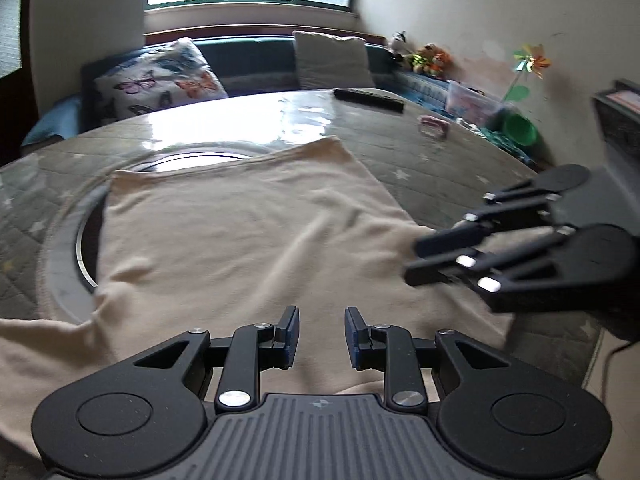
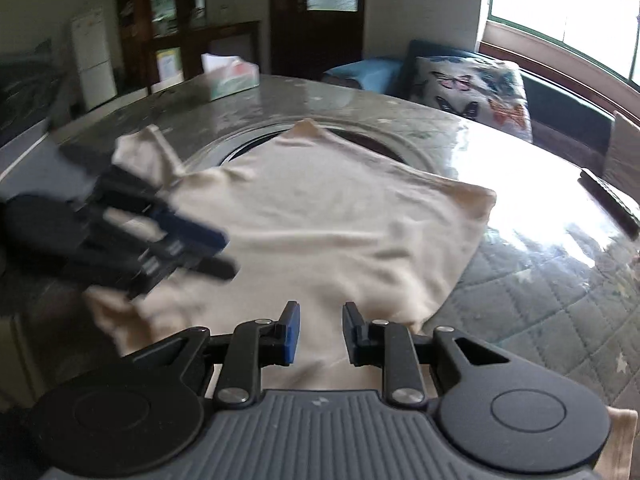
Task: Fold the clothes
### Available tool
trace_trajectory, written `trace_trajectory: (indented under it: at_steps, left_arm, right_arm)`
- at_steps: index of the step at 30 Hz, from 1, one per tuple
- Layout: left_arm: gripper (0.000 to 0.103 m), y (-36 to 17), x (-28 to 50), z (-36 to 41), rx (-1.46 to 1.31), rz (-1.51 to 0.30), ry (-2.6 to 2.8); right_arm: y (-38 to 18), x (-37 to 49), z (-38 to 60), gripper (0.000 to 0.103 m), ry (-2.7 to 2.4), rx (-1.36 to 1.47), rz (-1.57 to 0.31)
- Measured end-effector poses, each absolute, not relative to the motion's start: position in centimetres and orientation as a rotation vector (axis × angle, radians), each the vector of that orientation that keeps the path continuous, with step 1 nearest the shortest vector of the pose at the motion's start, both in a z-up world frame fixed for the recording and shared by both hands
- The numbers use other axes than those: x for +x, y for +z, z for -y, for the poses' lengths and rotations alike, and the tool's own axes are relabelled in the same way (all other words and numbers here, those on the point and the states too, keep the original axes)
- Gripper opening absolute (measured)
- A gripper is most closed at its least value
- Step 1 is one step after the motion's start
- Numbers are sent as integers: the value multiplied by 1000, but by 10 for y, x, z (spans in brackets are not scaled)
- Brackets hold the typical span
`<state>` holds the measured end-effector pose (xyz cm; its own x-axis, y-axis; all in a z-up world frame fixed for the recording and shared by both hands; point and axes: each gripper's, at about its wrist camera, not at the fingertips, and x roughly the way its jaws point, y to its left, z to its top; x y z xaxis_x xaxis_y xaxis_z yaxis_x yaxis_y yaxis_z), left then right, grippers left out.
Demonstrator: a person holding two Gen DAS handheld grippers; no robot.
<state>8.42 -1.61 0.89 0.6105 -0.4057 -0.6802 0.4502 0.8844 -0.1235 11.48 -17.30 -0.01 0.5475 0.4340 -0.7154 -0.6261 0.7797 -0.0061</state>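
Observation:
A cream garment (image 1: 240,240) (image 2: 320,220) lies spread and slightly wrinkled on a round table (image 1: 420,160) (image 2: 540,300), covering part of a glass turntable (image 1: 86,240) (image 2: 248,140). My left gripper (image 1: 322,316) hovers over the garment's near edge, open, with only cloth showing below the gap. My right gripper (image 2: 320,310) is open too, above the garment's near right part, with nothing between its pads. In each view the other gripper appears blurred: the right gripper (image 1: 414,262) over the cloth's right edge, the left gripper (image 2: 228,254) over its left side.
A dark remote (image 1: 368,100) (image 2: 608,200) and a small pink item (image 1: 432,126) lie on the far tabletop, and a tissue box (image 2: 232,76) stands at the far left. A sofa with a butterfly cushion (image 1: 160,80) (image 2: 472,88) runs behind. A green bucket (image 1: 520,128) stands at the right.

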Motion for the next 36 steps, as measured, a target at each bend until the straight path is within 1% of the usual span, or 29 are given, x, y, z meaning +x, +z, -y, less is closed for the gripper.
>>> trace_trajectory:
  at_steps: [6,12,16,18,24,27,36]
  left_arm:
    - [26,16,100,23,46,-759,-525]
    - [25,11,133,31,-15,-790,-543]
    - [25,3,148,33,-40,-830,-526]
    - [24,0,151,30,-53,-838,-520]
    - [24,10,165,8,-96,-814,-444]
    - [24,13,172,-6,-98,-806,-374]
    - [26,19,179,-54,-107,-770,-187]
  right_arm:
    - [-14,130,189,23,573,-240,-816]
    - [-11,123,190,23,580,-284,-813]
    - [-8,123,189,28,589,-282,-810]
    - [-11,123,189,28,592,-289,-820]
    - [-10,122,193,29,604,-277,-825]
    - [-11,122,192,33,611,-277,-824]
    - [-1,128,198,35,586,-242,-786]
